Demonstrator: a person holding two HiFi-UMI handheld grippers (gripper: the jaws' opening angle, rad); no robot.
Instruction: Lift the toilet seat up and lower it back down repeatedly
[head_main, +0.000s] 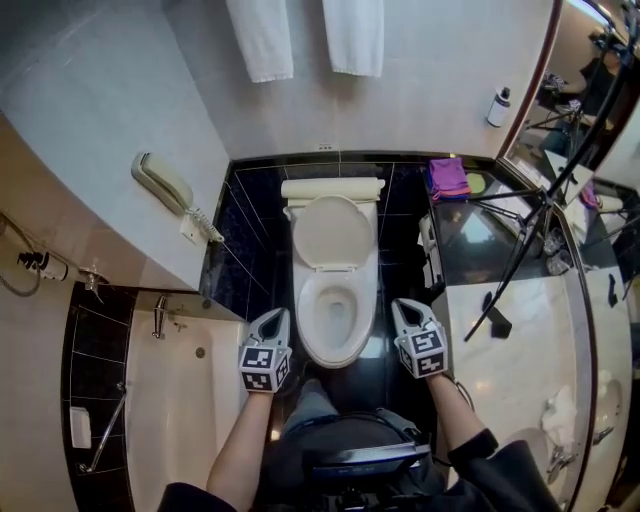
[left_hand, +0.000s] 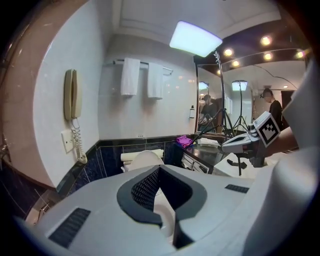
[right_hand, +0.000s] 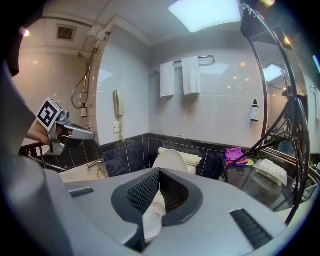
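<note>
The white toilet stands against the back wall with its lid (head_main: 332, 232) raised against the tank and the seat ring (head_main: 306, 318) lying down on the bowl. My left gripper (head_main: 272, 318) hovers just left of the bowl's front, touching nothing. My right gripper (head_main: 405, 306) hovers just right of it, also apart from the toilet. Both are shut with nothing between the jaws. In the left gripper view the lid (left_hand: 142, 161) shows beyond the closed left gripper (left_hand: 159, 168). In the right gripper view the lid (right_hand: 169, 161) shows beyond the closed right gripper (right_hand: 159, 171).
A bathtub (head_main: 190, 400) lies to the left, under a wall phone (head_main: 165, 185). On the right a counter (head_main: 520, 330) carries a black tripod (head_main: 530, 240), with a purple cloth (head_main: 447, 177) at its far end. Two white towels (head_main: 262, 40) hang above the tank. A person's legs fill the floor before the toilet.
</note>
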